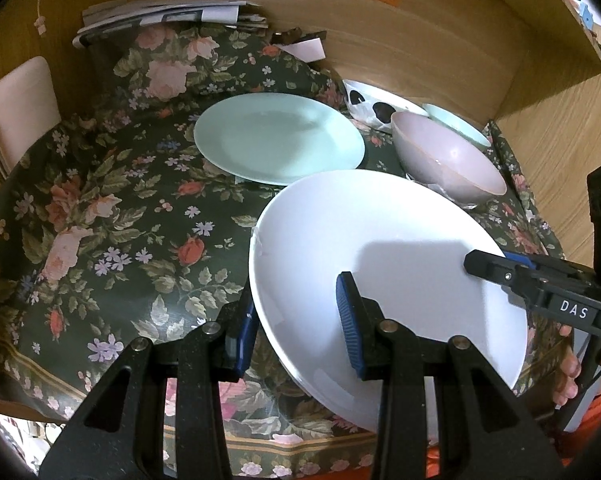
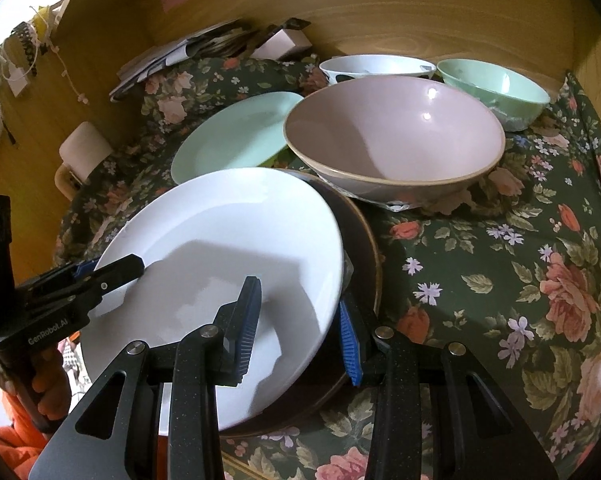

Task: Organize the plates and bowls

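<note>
Left wrist view: the left gripper has its jaws pinching the near-left rim of a round white ceramic plate, which tilts, its far-right edge higher, above the surface under a dark floral cloth. The right gripper clamps the opposite rim. Beyond lie a mint-green plate and a pink bowl.

Right wrist view: the white plate sits over a dark brown plate. Behind stand a spotted white bowl and a green bowl, before a wooden wall.
</note>
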`<action>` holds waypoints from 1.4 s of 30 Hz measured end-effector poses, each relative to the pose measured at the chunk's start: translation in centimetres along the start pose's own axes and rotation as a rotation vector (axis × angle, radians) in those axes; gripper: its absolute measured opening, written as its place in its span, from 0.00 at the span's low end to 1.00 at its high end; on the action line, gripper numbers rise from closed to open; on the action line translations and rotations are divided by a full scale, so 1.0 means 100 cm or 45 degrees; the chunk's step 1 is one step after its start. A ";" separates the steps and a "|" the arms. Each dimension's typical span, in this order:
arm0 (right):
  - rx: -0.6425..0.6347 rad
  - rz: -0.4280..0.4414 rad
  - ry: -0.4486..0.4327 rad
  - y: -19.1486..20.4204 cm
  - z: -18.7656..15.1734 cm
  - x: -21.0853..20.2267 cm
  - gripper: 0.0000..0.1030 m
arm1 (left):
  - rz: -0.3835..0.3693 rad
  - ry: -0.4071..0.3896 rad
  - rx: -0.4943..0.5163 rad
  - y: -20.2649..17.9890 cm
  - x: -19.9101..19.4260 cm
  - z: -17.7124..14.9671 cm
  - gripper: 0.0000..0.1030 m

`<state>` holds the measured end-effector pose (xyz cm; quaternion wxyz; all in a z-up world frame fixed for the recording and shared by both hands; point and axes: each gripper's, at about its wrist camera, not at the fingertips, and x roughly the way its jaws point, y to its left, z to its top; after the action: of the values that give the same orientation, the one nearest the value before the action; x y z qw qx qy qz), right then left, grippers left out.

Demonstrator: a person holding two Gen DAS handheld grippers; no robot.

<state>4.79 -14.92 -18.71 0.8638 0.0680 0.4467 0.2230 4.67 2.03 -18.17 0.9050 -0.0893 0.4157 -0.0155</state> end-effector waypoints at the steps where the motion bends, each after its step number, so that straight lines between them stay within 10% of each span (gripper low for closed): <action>1: -0.001 -0.002 -0.001 0.000 0.000 0.000 0.32 | 0.000 0.002 0.003 0.000 0.001 0.000 0.37; 31: -0.080 -0.095 -0.174 0.011 0.032 -0.038 0.37 | 0.031 -0.107 0.060 0.003 -0.012 0.016 0.36; 42: -0.182 -0.091 -0.277 0.035 0.075 -0.045 0.65 | 0.110 -0.282 0.048 0.029 -0.040 0.059 0.74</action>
<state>7.43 -13.16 -9.82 0.9172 0.0140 0.3354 0.2146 6.35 6.12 -11.94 0.9467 -0.0555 0.3162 0.0256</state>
